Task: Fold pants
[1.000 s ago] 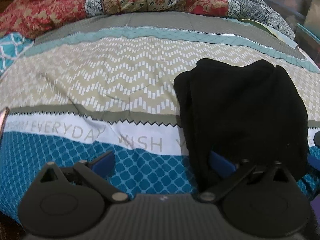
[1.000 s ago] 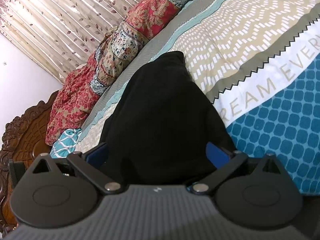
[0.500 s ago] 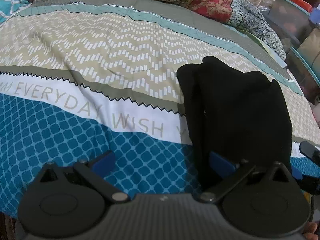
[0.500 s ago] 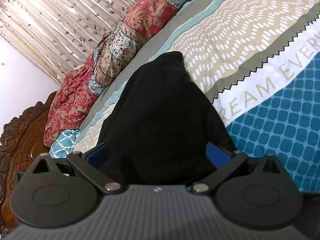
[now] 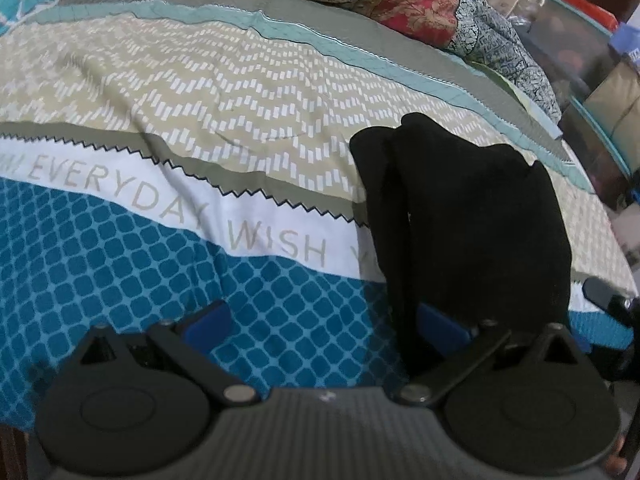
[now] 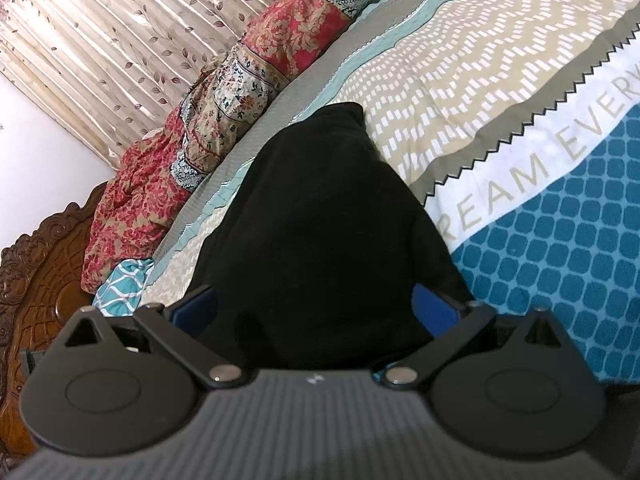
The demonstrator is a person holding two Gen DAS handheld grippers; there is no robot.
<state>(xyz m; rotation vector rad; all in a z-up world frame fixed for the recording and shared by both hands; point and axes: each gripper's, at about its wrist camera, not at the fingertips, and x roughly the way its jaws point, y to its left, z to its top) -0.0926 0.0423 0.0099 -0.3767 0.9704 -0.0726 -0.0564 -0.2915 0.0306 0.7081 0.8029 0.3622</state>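
While one pair of black pants lies folded into a compact bundle on the bed, two grippers sit at its near edge. From the left wrist view, the left gripper has its jaws spread wide: one blue pad hangs over the blue-checked part of the bedspread, the other is pressed against the bundle's left side, and nothing is pinched between them. A dark piece of the other tool shows at the far right of that view.

From the right wrist view, the right gripper is also spread wide, and the pants fill the gap between its two blue pads; whether the pads are actually squeezing the cloth cannot be told.

Printed on the bedspread's white band are the words "EVERYDAY" and "WISH" in the left view, and "REAM EVER", cut off at both ends, in the right view. A zigzag border runs along that band. One patterned red and floral quilt is heaped along the far side of the bed, with a leaf-print curtain behind it and a carved wooden headboard at the left.
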